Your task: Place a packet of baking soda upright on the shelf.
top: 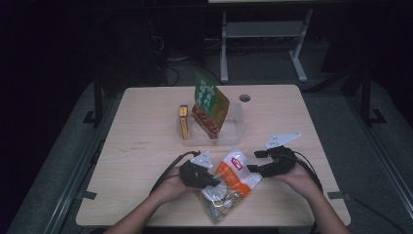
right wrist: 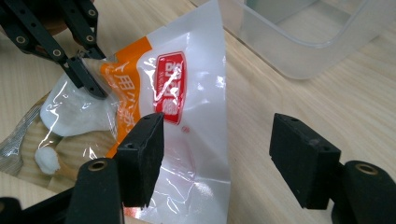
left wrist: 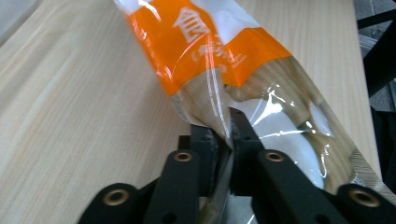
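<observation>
Left claw (left wrist: 223, 140) pinches the side edge of the orange-banded bag (top: 233, 181) lying near the desk's (top: 146, 126) front edge; right claw (right wrist: 219, 158), jaws spread, straddles its white corner, bare desk around.

The clear bin (right wrist: 299, 42) is cut off by the top edge.
</observation>
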`<action>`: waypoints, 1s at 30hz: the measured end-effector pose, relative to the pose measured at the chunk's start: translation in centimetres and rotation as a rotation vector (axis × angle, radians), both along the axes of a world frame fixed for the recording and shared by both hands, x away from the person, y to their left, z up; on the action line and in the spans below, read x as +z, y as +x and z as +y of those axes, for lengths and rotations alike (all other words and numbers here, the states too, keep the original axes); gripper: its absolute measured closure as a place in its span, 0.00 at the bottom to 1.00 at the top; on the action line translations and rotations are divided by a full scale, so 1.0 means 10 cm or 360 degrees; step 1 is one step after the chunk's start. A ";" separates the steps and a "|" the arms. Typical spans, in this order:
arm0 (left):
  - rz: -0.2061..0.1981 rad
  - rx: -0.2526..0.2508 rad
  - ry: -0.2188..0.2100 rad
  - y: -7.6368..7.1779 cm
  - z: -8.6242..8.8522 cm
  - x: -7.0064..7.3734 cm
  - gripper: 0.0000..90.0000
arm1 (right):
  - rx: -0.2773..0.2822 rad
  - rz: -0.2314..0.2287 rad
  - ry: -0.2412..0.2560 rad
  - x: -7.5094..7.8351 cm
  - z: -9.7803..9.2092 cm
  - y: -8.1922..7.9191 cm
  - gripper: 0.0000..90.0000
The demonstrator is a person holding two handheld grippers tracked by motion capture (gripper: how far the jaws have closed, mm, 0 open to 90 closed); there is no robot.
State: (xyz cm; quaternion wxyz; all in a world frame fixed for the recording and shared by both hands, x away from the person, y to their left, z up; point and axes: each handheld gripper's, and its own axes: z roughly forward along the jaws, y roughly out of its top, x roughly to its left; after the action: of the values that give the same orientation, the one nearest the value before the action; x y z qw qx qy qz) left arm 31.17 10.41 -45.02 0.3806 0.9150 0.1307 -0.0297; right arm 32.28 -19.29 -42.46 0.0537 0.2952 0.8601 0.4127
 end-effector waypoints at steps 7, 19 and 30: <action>0.0017 -0.0028 -0.0072 -0.01 0.04 0.05 0.99 | 0.0032 0.0038 0.0044 0.00 -0.02 0.00 0.38; -0.0093 -0.0108 -0.0188 -0.06 0.15 0.28 1.00 | 0.0182 0.0069 0.0208 0.05 -0.05 -0.03 0.36; -0.0170 -0.0155 -0.0233 -0.09 0.29 0.40 1.00 | 0.0419 0.0112 0.0346 0.17 0.15 -0.06 0.54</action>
State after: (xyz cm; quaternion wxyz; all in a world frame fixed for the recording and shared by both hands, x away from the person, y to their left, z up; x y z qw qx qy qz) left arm 30.32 13.28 -41.02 0.4508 0.8903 0.0630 -0.0090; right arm 31.68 -17.82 -40.72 -0.0632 0.1983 0.8429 0.4962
